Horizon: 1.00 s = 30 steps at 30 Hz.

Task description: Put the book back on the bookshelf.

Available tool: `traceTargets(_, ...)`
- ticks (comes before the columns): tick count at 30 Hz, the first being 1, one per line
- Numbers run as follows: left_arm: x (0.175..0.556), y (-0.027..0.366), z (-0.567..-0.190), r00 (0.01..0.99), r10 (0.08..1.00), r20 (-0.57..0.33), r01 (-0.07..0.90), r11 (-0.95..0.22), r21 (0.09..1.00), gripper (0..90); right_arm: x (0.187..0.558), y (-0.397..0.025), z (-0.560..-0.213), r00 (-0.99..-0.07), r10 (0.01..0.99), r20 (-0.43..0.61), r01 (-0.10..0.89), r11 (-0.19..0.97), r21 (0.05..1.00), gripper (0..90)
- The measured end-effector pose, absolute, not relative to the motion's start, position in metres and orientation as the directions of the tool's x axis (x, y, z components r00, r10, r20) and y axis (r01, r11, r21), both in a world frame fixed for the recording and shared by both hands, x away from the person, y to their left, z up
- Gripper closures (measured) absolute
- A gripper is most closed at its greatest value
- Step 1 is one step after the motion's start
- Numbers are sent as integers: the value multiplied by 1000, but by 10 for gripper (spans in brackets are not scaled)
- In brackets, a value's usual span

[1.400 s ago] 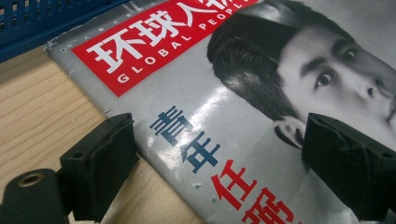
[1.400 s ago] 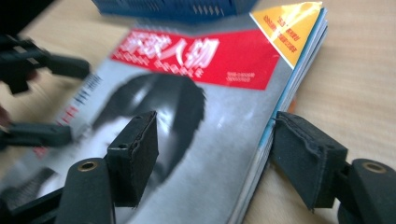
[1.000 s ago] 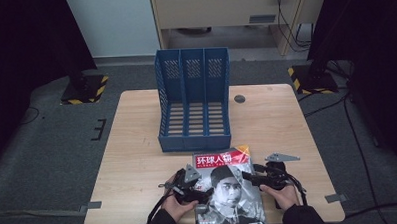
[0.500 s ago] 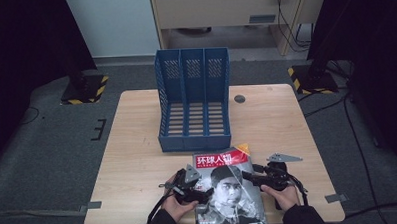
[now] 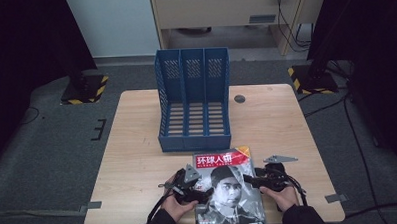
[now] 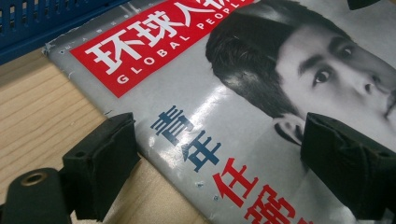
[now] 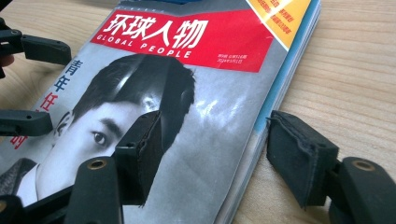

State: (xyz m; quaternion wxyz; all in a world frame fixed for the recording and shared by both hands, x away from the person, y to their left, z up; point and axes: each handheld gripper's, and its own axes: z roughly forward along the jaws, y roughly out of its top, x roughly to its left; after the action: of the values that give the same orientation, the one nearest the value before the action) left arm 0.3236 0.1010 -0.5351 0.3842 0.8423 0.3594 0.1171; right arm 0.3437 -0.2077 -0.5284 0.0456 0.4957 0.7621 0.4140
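A magazine [image 5: 229, 191] with a red title band and a black-and-white portrait lies flat at the table's front edge. My left gripper [image 5: 204, 194] stands open over its left edge. In the left gripper view [image 6: 224, 172] one pad [image 6: 100, 170] hangs over the wood and the other [image 6: 345, 168] over the cover [image 6: 196, 93]. My right gripper [image 5: 250, 179] is open astride the right edge. In the right gripper view [image 7: 219, 156] one pad [image 7: 144, 154] is above the cover [image 7: 210, 107] and the other [image 7: 299, 158] above the table. Nothing is gripped.
A blue three-slot file holder [image 5: 193, 99] stands behind the magazine at mid table, its slots open upward and toward me. A small dark round disc [image 5: 239, 98] lies to its right. Bare wood [image 5: 138, 154] extends on both sides.
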Motion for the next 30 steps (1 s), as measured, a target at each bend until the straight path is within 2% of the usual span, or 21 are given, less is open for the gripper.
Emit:
traceTargets(5, 324, 101, -535, 715, 694, -80, 515, -446, 731, 98, 343, -209, -524, -515, 775, 367, 704, 138, 697, 359)
traceTargets(11, 324, 101, -535, 718, 691, -81, 514, -449, 731, 92, 341, -206, -515, -584, 705, 402, 639, 94, 763, 376)
traceTargets(17, 324, 101, -535, 717, 693, -78, 514, -450, 730, 91, 345, -209, -524, -529, 773, 351, 688, 148, 710, 371)
traceTargets(22, 324, 103, -535, 712, 696, -90, 521, -439, 732, 88, 344, -210, -528, -502, 782, 369, 733, 158, 662, 370)
traceTargets(26, 324, 102, -535, 712, 696, -90, 522, -439, 732, 88, 342, -211, -520, -526, 751, 399, 702, 119, 703, 378)
traceTargets(30, 324, 102, -535, 716, 693, -83, 517, -446, 731, 89, 345, -208, -520, -541, 755, 372, 677, 128, 724, 362)
